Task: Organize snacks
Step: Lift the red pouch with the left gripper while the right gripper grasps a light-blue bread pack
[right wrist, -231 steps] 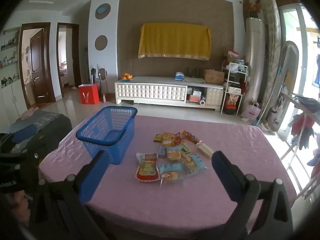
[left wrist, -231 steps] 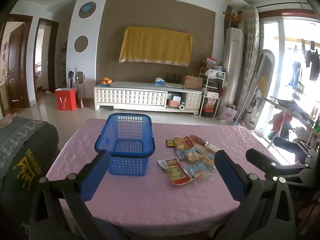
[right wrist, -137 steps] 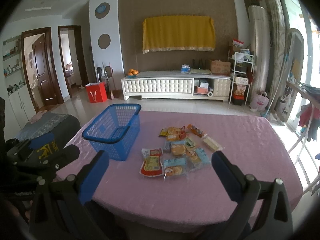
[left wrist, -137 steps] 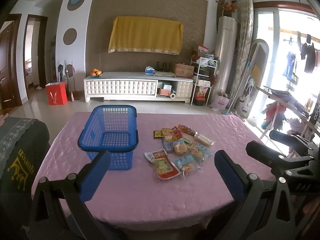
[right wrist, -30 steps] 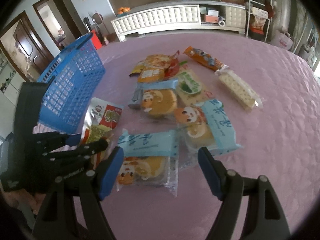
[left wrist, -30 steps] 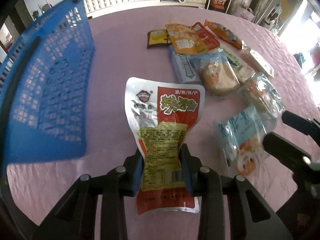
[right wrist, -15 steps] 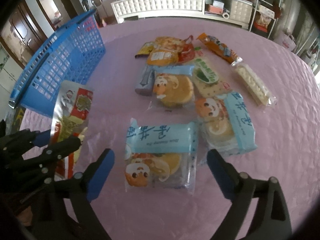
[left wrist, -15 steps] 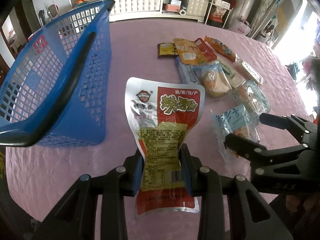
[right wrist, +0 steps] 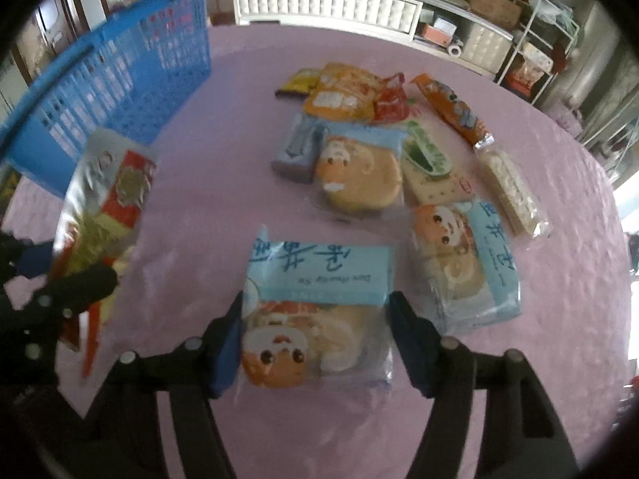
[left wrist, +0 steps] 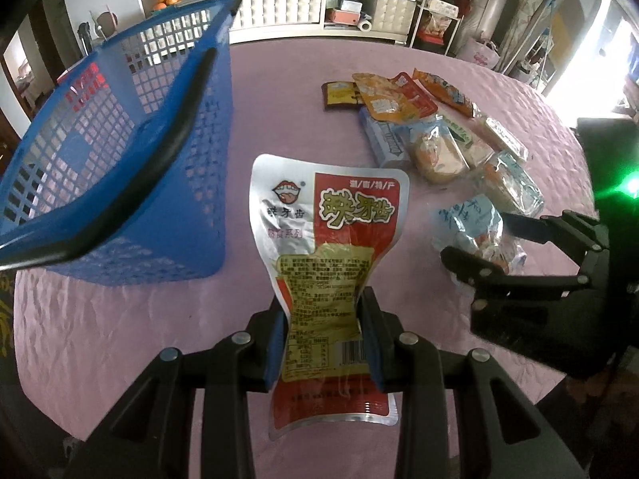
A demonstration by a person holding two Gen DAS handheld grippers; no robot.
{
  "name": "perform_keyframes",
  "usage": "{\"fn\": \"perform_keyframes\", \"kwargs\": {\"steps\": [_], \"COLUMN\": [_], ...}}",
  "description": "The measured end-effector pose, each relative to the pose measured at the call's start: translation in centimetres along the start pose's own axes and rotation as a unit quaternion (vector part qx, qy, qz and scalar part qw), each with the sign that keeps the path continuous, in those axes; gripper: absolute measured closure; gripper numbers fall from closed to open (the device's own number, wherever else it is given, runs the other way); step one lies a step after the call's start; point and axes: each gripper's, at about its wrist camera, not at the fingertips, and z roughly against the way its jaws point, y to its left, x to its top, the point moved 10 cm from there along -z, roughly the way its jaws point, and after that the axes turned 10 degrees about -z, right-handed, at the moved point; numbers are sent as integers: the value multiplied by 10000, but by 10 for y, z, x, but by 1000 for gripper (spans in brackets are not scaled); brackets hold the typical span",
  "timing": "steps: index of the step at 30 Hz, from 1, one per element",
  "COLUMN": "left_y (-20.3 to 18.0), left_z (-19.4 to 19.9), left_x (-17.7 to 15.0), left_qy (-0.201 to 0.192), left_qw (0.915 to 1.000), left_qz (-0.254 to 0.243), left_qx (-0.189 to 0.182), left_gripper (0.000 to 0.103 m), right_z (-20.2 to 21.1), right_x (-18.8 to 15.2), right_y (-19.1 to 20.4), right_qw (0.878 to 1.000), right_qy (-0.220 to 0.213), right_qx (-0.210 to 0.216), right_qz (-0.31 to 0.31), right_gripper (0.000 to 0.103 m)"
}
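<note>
Carrying the red-and-silver snack pouch (left wrist: 324, 279) clear of the bench (left wrist: 120, 339), the left gripper (left wrist: 324, 343) is pinching it at its narrow waist; half a second ago it was already lifted, and a second ago it was still low beside the basket wall. Alongside, the right gripper (right wrist: 315, 339) is closing around the blue-banded cake packet (right wrist: 315, 299), its fingers now touching the wrapper where they were spread wide half a second ago; whether it grips firmly I cannot tell. Farther off, the blue basket (left wrist: 120, 139) is standing just left of the pouch, other snacks lying beyond. Next, the pouch likely needs swinging left over the rim and releasing.
</note>
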Motion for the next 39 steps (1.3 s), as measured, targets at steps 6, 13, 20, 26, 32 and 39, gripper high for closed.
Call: {"fn": "perform_keyframes", "kwargs": {"steps": [6, 13, 20, 26, 32, 39], "left_y": [-2, -9, -4, 11, 44, 84], "left_z": [21, 66, 123, 161, 186, 198], "left_x": [0, 2, 2, 1, 7, 10], "left_qy": [-175, -591, -1158, -1464, -1715, -1743], "left_qw": [9998, 9982, 9931, 9889, 9849, 9840], "left_qz": [-22, -104, -134, -208, -127, -66], "left_qx": [14, 57, 93, 164, 201, 370], "left_gripper": [72, 72, 72, 71, 71, 71], "right_z": [23, 79, 138, 171, 187, 188], "right_x": [-5, -6, -6, 9, 21, 48], "right_y": [-1, 11, 33, 51, 80, 118], "right_qw": [9997, 9981, 9935, 9887, 9854, 9815], "right_qy": [-75, -549, -1109, -1447, -1576, -1725], "right_qx": [206, 226, 248, 373, 608, 736], "right_qz": [-148, -146, 14, 90, 216, 379], "right_gripper": [33, 33, 33, 33, 33, 33]}}
